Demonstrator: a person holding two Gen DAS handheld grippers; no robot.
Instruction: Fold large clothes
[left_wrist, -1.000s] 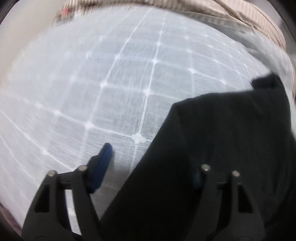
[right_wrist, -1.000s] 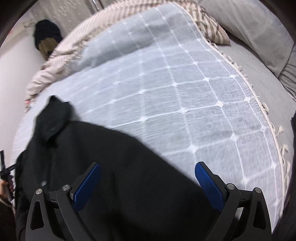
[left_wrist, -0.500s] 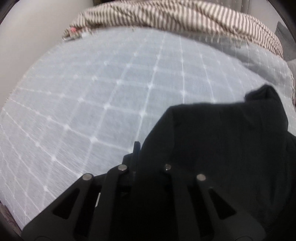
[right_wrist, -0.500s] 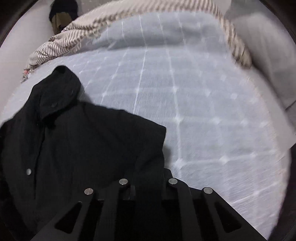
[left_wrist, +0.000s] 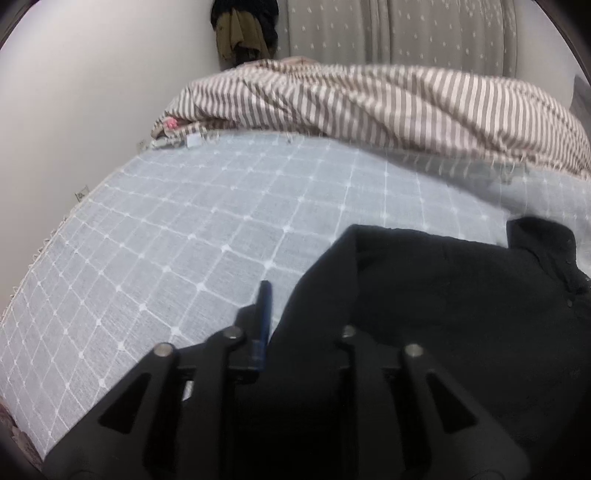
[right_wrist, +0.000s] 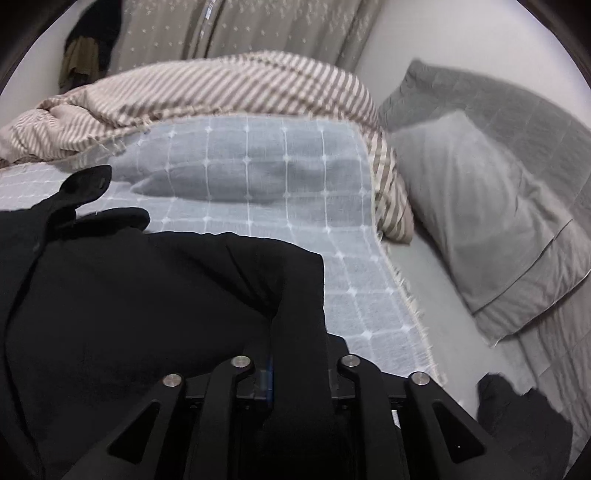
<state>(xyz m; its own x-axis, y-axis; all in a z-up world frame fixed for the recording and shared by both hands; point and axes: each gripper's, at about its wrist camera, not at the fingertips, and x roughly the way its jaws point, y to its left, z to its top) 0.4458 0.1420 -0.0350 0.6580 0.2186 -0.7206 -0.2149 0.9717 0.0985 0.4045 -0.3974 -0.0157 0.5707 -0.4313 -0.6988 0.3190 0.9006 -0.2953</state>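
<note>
A black button-front shirt (left_wrist: 461, 314) lies on the pale blue gridded bedspread (left_wrist: 184, 240), its collar (right_wrist: 86, 184) pointing toward the striped blanket (left_wrist: 369, 103) bunched along the far side of that bedspread. Both grippers have hold of it at its near edge. The left gripper (left_wrist: 295, 332) is pinched on a fold of the black cloth at the shirt's left side: its jaws stand narrow, have just been easing apart a little, and the fabric fills the gap between them, with only the thin blue edge of one pad (left_wrist: 264, 317) showing beside the cloth. The right gripper (right_wrist: 295, 365) grips the shirt's right side in the same way, jaws narrow and likewise just eased slightly wider, a bunched ridge of cloth rising out from between them and draping down to the bedspread; a sliver of blue pad shows at the left of that ridge.

Just beyond the right edge of the bedspread sits a grey pillow (right_wrist: 480, 229) on a grey sheet, with a second, quilted grey pillow (right_wrist: 517, 110) behind it. Beyond the striped blanket hangs a star-dotted curtain (left_wrist: 406, 33), and dark and olive clothes (left_wrist: 240, 33) hang against the wall to the curtain's left.
</note>
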